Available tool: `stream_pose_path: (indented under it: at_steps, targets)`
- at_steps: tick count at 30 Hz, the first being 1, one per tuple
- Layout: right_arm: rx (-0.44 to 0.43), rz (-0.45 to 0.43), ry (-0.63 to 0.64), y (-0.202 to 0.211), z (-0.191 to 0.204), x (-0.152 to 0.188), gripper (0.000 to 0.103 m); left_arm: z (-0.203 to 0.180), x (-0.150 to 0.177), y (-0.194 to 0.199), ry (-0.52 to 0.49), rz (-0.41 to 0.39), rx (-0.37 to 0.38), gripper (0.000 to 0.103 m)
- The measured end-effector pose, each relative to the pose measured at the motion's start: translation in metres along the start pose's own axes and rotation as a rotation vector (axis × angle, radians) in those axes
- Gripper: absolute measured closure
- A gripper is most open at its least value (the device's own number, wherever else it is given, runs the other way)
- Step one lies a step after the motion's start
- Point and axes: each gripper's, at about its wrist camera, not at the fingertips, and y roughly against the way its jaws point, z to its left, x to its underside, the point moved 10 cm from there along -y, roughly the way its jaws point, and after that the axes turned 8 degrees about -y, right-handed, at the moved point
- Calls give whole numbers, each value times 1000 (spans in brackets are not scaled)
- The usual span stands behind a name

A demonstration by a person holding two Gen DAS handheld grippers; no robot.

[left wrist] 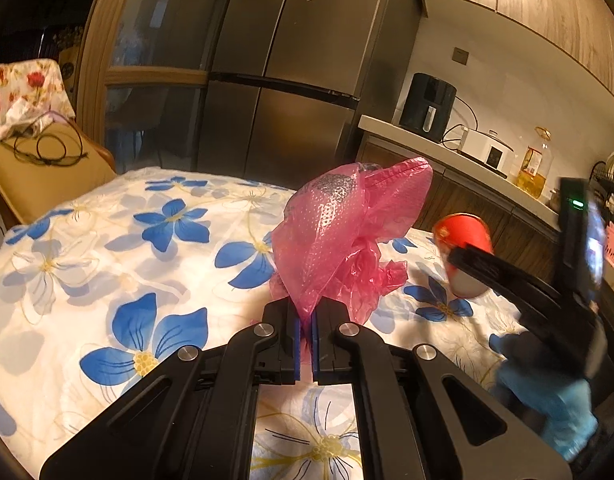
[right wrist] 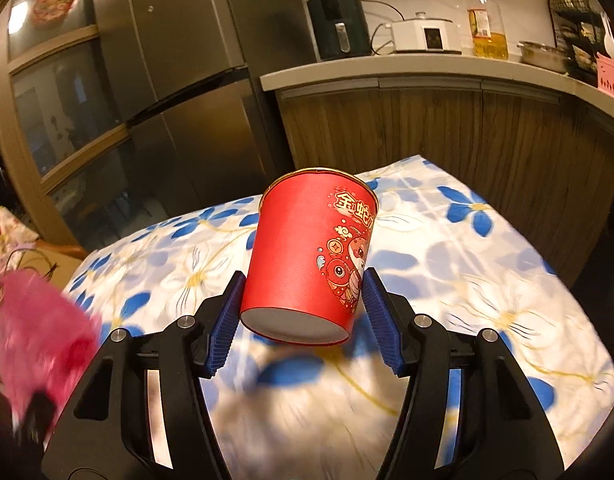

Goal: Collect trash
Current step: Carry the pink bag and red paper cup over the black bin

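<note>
My left gripper (left wrist: 306, 308) is shut on the bunched neck of a pink plastic bag (left wrist: 339, 228), which billows upward above the flowered tablecloth (left wrist: 107, 260). The bag also shows as a blurred pink mass (right wrist: 39, 328) at the left of the right wrist view. A red paper cup (right wrist: 303, 256) with gold print is tilted and lifted off the cloth, and the blue pads of my right gripper (right wrist: 303, 312) press on both its sides near the base. In the left wrist view the cup (left wrist: 463, 232) hangs just right of the bag, with a blue-gloved hand (left wrist: 555, 412) below it.
A steel fridge (left wrist: 287, 80) stands behind the table. A counter (right wrist: 427, 68) at the right carries an air fryer (right wrist: 339, 26), a rice cooker (right wrist: 423, 36) and an oil bottle (right wrist: 487, 28). A chair (left wrist: 47, 168) with cables is at the left.
</note>
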Motion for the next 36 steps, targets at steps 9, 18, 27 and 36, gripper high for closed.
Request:
stream_pose_path:
  at_steps: [9, 18, 27, 36]
  targets:
    - [-37, -69, 0, 80, -40, 4, 44, -28, -11, 24, -58, -19, 20, 100]
    - [64, -190, -35, 155, -128, -16, 44, -130, -27, 49, -174, -69, 172, 100]
    - [214, -288, -111, 210, -230, -40, 44, -251, -26, 65, -266, -86, 361, 100]
    - [319, -329, -175, 237, -311, -49, 44, -356, -17, 63, -341, -63, 509, 100]
